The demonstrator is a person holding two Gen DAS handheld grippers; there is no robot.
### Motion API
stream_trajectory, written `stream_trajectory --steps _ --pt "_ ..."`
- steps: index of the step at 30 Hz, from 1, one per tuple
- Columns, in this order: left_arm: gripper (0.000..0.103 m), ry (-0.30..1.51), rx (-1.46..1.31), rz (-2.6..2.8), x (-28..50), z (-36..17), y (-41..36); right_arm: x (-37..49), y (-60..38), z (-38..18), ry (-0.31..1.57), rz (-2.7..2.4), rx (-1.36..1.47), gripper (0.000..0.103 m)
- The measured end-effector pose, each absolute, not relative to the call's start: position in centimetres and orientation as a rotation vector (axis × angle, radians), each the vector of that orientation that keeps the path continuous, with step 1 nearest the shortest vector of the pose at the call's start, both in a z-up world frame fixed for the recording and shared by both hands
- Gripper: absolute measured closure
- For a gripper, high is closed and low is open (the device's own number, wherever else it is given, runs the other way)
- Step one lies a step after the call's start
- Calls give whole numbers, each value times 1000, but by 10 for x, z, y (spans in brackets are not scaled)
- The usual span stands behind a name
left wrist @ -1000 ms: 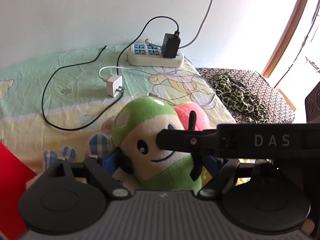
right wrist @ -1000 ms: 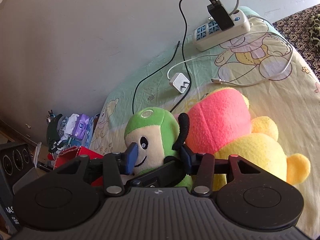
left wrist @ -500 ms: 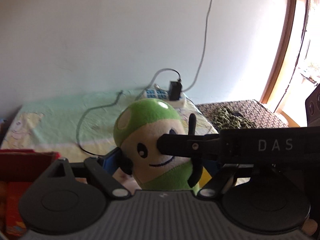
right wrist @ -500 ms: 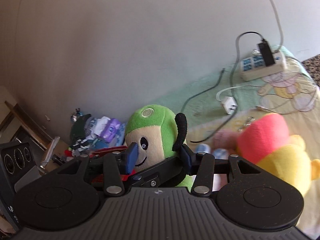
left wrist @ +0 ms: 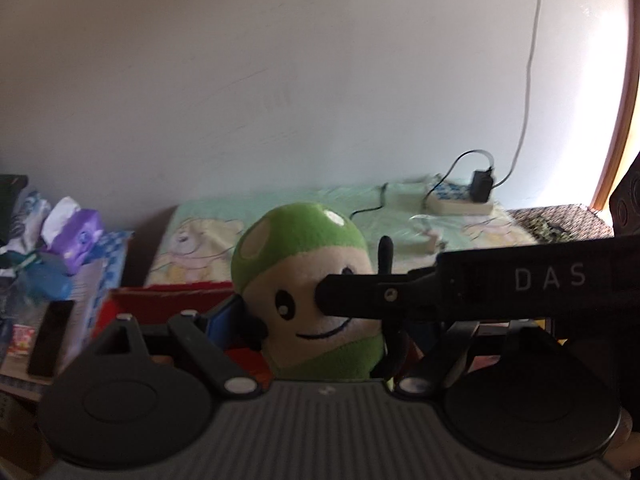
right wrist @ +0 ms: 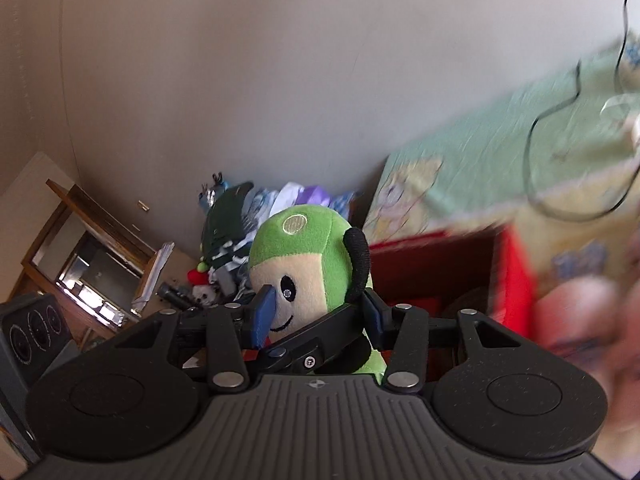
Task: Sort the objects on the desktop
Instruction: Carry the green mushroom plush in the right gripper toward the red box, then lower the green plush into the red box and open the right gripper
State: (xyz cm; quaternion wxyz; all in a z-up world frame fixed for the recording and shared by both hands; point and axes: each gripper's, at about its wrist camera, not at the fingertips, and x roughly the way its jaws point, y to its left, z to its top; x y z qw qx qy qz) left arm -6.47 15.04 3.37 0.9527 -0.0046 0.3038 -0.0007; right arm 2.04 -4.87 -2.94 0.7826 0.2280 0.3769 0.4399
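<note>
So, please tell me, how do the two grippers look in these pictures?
Both have a ribbed grey body with two round black discs. The right gripper has black linkage arms and blue finger pads. The left gripper is similar; a black bar across its view reads "DAS".

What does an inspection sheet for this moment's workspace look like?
Surface: cartoon-print sheet, pale green and yellow.
Job's things: green plush toy held up; red box open behind it.
Clutter: tissue pack and packets at the far left.
Grippers: left gripper and right gripper both closed on the plush.
Cables: power strip with black adapter; black cord on the sheet.
Surroundings: plain wall.
</note>
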Motion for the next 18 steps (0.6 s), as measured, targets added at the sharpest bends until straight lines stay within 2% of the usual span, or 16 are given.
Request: stream_trajectory --steps 9,18 --pt "25 755 102 38 -60 -4 220 14 13 -54 935 920 586 53" --pt "29 861 149 53 -53 -29 251 26 43 -91 1089 856 666 54"
